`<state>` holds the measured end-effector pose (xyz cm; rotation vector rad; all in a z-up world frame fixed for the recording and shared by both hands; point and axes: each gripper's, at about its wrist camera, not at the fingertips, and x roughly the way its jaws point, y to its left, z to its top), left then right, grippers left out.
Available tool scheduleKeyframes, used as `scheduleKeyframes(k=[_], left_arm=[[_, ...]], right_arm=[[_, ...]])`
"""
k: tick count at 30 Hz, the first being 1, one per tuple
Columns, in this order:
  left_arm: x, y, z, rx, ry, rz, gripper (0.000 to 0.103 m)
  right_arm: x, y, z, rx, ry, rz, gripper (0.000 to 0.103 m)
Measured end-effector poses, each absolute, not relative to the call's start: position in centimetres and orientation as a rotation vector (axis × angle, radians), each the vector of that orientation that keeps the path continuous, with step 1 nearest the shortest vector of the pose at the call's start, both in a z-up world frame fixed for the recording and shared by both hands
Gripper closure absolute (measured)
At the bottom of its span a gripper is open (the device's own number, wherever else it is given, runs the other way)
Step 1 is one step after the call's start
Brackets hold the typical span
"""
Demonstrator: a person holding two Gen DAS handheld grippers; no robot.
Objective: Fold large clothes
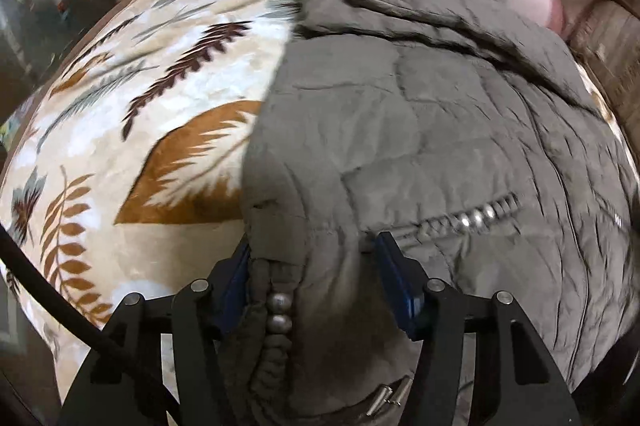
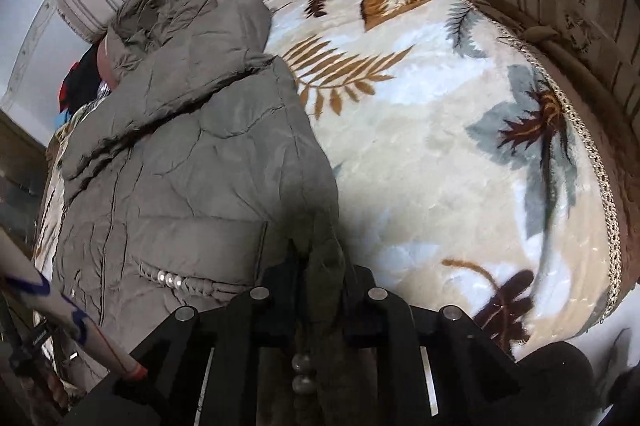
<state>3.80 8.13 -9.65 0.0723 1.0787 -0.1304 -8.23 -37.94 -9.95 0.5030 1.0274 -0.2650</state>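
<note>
On the leaf-print blanket (image 2: 440, 153), both tongs, left (image 1: 316, 278) and right (image 2: 320, 266), pinch the grey jacket's (image 1: 420, 113) hem, likely for folding it over.

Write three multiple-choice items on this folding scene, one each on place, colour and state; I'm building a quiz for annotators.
1. Where does the grey-green quilted puffer jacket lie?
A. on the cream leaf-print plush blanket
B. on a wooden floor
C. on a hanger

2. What colour are the beads on the jacket's braided trim?
A. red
B. silvery
C. black

3. How is the right gripper?
A. open, off the fabric
B. shut on the jacket
C. holding a pillow

Answers: 1 A, the blanket spreads out around the jacket; 2 B, they shine metallic; 3 B, fabric is pinched between its fingers.
</note>
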Motion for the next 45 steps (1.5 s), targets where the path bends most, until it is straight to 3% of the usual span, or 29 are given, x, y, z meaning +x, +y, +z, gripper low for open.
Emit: scheduleKeyframes(k=[8, 13, 15, 20, 22, 33, 41, 45], left_arm=[[5.3, 9.9, -4.1, 0.05, 0.93, -0.088, 0.046], [6.1, 6.9, -3.1, 0.086, 0.891, -0.156, 0.04], [6.2, 5.5, -3.3, 0.107, 0.891, -0.176, 0.035], [6.2, 2.8, -3.2, 0.154, 0.855, -0.229, 0.027], [7.1, 2.2, -3.6, 0.163, 0.852, -0.235, 0.026], [14.1, 1.6, -9.4, 0.224, 0.891, -0.171, 0.026], [15.4, 3.6, -11.1, 0.131, 0.907, -0.225, 0.023], [15.8, 3.9, -11.4, 0.105, 0.922, -0.246, 0.022]], right_arm=[[-8.9, -35.9, -9.9, 0.391, 1.053, -0.257, 0.085], [-9.2, -34.6, -9.8, 0.335, 1.086, -0.264, 0.085], [-9.4, -34.4, -9.4, 0.304, 1.083, -0.286, 0.079], [-10.1, -34.5, -6.1, 0.249, 1.021, -0.365, 0.049], [-9.4, -33.7, -4.5, 0.21, 1.0, -0.367, 0.045], [3.0, -26.4, -2.6, 0.082, 0.992, -0.224, 0.044], [15.1, -24.1, -3.4, 0.111, 0.977, -0.252, 0.044], [21.2, -24.1, -6.7, 0.191, 1.059, -0.272, 0.044]])
